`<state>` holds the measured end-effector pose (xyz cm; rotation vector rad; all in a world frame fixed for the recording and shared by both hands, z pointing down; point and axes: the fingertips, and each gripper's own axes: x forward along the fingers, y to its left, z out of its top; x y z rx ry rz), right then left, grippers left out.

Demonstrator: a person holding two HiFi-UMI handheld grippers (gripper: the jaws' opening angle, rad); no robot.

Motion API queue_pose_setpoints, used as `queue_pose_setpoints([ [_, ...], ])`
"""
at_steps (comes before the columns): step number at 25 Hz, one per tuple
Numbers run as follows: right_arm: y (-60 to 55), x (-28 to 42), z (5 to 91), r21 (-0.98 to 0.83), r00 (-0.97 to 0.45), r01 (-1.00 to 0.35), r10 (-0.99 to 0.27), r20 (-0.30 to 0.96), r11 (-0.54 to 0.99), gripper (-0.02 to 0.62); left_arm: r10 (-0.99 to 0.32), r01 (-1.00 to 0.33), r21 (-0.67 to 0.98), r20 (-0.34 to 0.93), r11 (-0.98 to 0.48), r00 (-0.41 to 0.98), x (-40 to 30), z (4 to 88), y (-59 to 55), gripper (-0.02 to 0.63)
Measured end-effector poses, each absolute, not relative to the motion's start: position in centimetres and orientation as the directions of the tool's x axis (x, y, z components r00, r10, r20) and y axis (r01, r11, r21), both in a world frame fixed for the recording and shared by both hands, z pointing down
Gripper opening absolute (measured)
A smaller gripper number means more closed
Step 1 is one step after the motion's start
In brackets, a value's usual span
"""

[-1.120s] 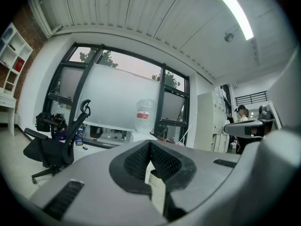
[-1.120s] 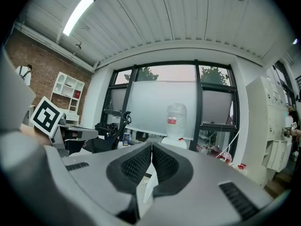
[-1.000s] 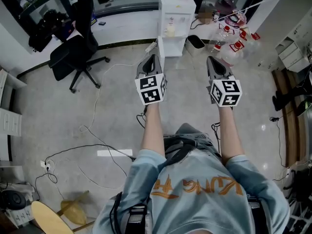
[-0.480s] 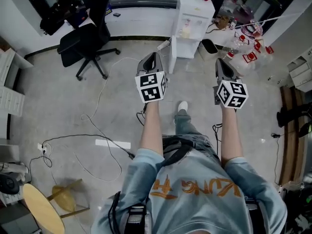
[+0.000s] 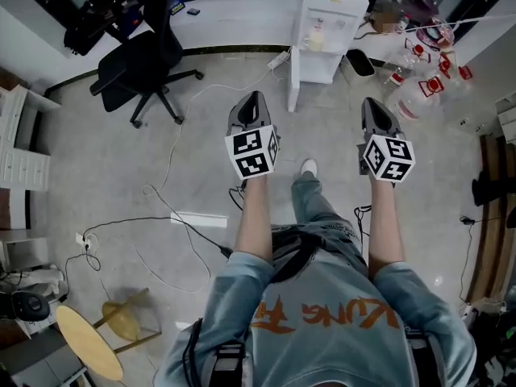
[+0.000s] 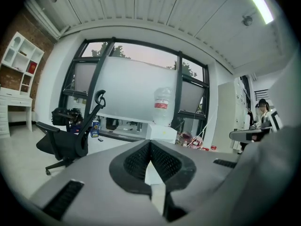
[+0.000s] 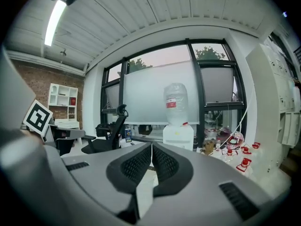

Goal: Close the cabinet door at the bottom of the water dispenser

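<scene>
My left gripper (image 5: 253, 97) has its jaws pressed together with nothing between them, and my right gripper (image 5: 372, 102) is closed in the same way and is also empty. Both point forward over the grey floor (image 5: 105, 176), side by side and apart from each other.

The water dispenser (image 5: 329, 22) stands ahead, between the lines of the two grippers and well apart from both. Its bottom cabinet door (image 5: 293, 79) stands open toward me, nearer to my left gripper than to my right one.

In the right gripper view, the bottle (image 7: 177, 102) on top of the dispenser has a red label, but its writing is too small to read. Each gripper carries a cube with black-and-white square markers. My shirt (image 5: 322, 321) has orange letters that I cannot read with certainty.
</scene>
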<state>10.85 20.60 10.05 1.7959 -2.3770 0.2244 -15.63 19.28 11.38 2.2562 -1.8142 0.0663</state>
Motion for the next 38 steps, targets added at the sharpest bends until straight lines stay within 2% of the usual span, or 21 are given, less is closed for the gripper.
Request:
queue_pose_setpoints([
  [5,16.4,12.6,13.1,-0.041,-0.277,-0.960,-0.920,0.276,0.277,0.029,-0.954,-0.980,0.139,0.246,-0.141,0.172,-13.0,14.9,16.2,0.008],
  [9,11.8,14.5,15.4,-0.074,-0.288,-0.957,-0.903,0.319,0.279,0.029,-0.927,-0.982,0.145,0.339,-0.119,0.162,-10.9,18.6,12.3,0.008],
  [14,5.3,18.4,15.8,-0.140,-0.277,-0.959,-0.914,0.298,0.245,0.029,-0.901,-0.978,0.104,0.381,-0.182,0.208,-6.3,18.9,5.6,0.008],
  [23,-1.8,23.7,17.5,-0.232,-0.264,-0.952,-0.921,0.285,0.201,0.029,-0.883,-0.980,0.088,0.426,-0.178,0.199,-2.0,19.9,-0.3,0.008],
  [30,-4.5,19.9,20.4,-0.289,-0.358,-0.918,-0.880,0.314,0.270,0.029,-0.855,-0.982,0.091,0.481,-0.168,0.191,-2.5,22.3,-1.8,0.008],
  [38,-6.1,15.4,27.2,-0.288,-0.457,-0.887,-0.779,0.429,0.362,0.029,-0.806,-0.986,0.139,0.572,-0.089,0.153,-3.8,29.0,-2.8,0.008],
])
